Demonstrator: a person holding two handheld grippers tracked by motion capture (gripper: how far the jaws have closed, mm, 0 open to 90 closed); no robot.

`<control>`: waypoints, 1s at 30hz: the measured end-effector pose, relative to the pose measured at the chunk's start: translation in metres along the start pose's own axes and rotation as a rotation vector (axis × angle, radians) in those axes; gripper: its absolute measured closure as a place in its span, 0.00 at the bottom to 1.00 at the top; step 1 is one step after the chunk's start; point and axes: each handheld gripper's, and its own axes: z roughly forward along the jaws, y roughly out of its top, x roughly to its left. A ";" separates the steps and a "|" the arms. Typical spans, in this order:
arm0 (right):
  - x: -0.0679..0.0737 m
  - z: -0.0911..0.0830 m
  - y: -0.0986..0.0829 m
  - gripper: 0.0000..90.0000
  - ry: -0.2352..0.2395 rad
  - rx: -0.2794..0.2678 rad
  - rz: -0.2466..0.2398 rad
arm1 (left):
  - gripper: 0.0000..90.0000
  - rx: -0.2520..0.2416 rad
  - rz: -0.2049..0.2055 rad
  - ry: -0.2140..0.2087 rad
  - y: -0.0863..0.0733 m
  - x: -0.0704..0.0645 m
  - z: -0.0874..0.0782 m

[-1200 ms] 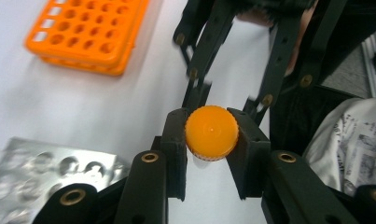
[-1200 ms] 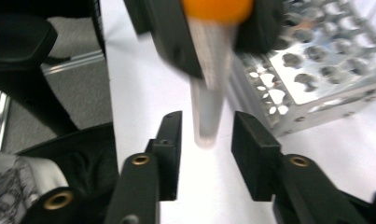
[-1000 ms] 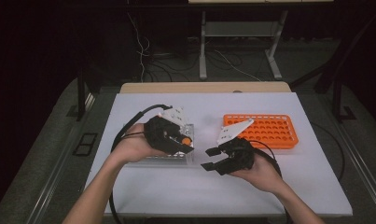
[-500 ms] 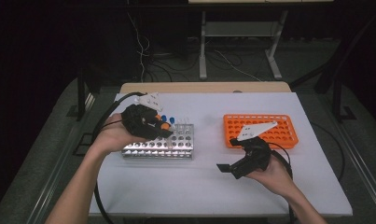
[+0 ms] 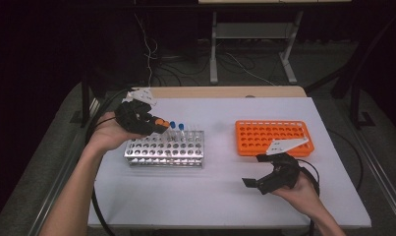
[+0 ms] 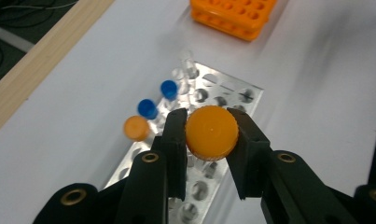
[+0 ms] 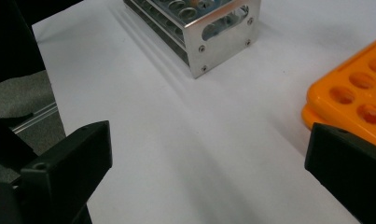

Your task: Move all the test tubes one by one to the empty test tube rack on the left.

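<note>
Gripping orange-capped tube (image 6: 212,132), left gripper (image 6: 208,140) jaws clenched on round cap; right gripper (image 5: 264,181) jaws spread.

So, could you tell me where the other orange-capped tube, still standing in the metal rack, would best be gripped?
Probably by its orange-capped tube cap, coming straight down from above: it stands upright in the metal rack with only the round cap clear. A blue-capped tube stands close beside it, so set the jaws across the free sides, as the left gripper holds its own cap.
</note>
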 end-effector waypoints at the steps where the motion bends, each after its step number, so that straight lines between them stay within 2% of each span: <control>1: -0.001 -0.001 -0.002 0.00 0.001 0.000 0.006 | 0.76 -0.001 -0.008 0.006 -0.001 0.002 0.000; 7: -0.003 -0.006 -0.012 0.00 -0.005 -0.001 0.040 | 0.76 -0.010 -0.037 0.040 -0.005 0.018 0.003; 17: -0.003 -0.011 -0.025 0.00 -0.019 -0.014 0.057 | 0.76 -0.027 -0.086 0.088 -0.010 0.041 0.012; 24: -0.003 -0.014 -0.029 0.00 -0.030 -0.022 0.060 | 0.76 -0.032 -0.112 0.083 -0.015 0.049 0.025; 30: -0.004 -0.014 -0.031 0.00 -0.034 -0.020 0.062 | 0.76 -0.027 -0.132 0.059 -0.022 0.052 0.035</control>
